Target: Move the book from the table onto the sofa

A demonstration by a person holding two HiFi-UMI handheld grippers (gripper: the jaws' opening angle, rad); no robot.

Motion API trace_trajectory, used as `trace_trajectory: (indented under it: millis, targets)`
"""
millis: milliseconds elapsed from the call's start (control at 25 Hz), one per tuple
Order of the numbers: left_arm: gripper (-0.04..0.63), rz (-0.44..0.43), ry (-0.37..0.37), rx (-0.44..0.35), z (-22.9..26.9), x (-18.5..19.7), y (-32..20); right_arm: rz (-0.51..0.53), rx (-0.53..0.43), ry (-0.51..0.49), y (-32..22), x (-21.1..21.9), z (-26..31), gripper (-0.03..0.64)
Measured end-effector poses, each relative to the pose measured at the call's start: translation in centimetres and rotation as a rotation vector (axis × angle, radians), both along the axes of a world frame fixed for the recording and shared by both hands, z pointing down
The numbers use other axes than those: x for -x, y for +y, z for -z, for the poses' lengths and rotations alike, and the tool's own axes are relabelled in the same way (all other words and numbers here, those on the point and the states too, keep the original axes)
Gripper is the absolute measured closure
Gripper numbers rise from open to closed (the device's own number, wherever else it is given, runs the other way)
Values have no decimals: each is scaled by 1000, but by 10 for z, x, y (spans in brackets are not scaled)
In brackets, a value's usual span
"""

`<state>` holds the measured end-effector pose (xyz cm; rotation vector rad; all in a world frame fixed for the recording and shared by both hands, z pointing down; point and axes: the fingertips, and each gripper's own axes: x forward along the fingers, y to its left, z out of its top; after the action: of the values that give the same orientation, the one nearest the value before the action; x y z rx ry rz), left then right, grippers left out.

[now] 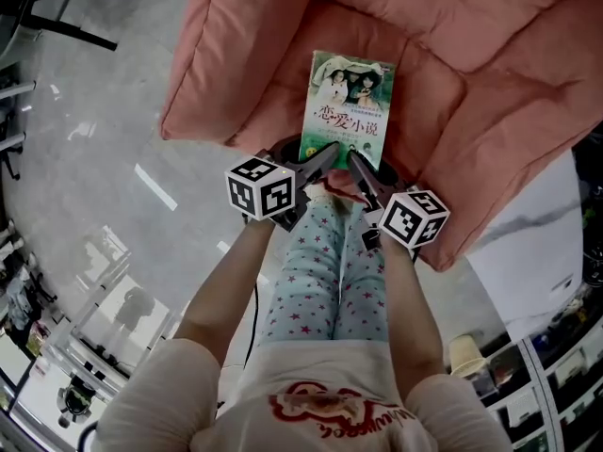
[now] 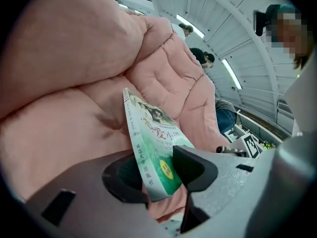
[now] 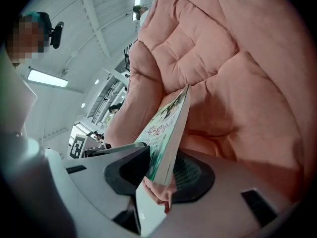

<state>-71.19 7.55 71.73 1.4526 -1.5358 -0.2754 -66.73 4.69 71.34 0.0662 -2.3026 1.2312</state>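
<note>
Both near corners of book (image 1: 350,97) clamped, left tongs (image 1: 329,153), right tongs (image 1: 358,161), pink sofa (image 1: 471,73) under it, floor (image 1: 94,149) beside.

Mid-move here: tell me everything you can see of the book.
The book is a thin paperback with a green-and-white cover, a photo of people and red print. Closed, it lies over the pink sofa cushion; contact is unclear. The left tongs and right tongs each grip its near edge.

Two grey grippers, left gripper (image 1: 329,154) and right gripper (image 1: 358,164), and one green paperback book (image 1: 350,102) are showing over one pink quilted sofa (image 1: 490,83).
</note>
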Motion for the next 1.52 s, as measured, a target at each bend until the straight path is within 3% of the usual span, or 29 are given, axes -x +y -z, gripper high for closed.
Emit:
trace_trajectory:
  millis: [360, 560, 840, 1040, 1240, 1400, 1520]
  targets:
    - [434, 5, -9, 55, -30, -1, 1, -1, 4, 54, 1, 0, -31, 500]
    - [422, 19, -45, 91, -45, -1, -1, -26, -55, 98, -1, -1, -46, 476]
    - [334, 131, -190, 279, -50, 13, 20, -39, -164, 190, 4, 0, -50, 437]
    - [325, 145, -392, 405, -48, 27, 43, -31, -339, 344, -1, -2, -56, 365]
    - [325, 149, -372, 378, -40, 21, 49, -17, -517, 360, -6, -11, -34, 350]
    - [327, 177, -395, 307, 15, 18, 41, -36, -521, 276, -12, -16, 24, 373]
    - [335, 220, -398, 207, 80, 24, 32, -106, -545, 193, -26, -6, 89, 560]
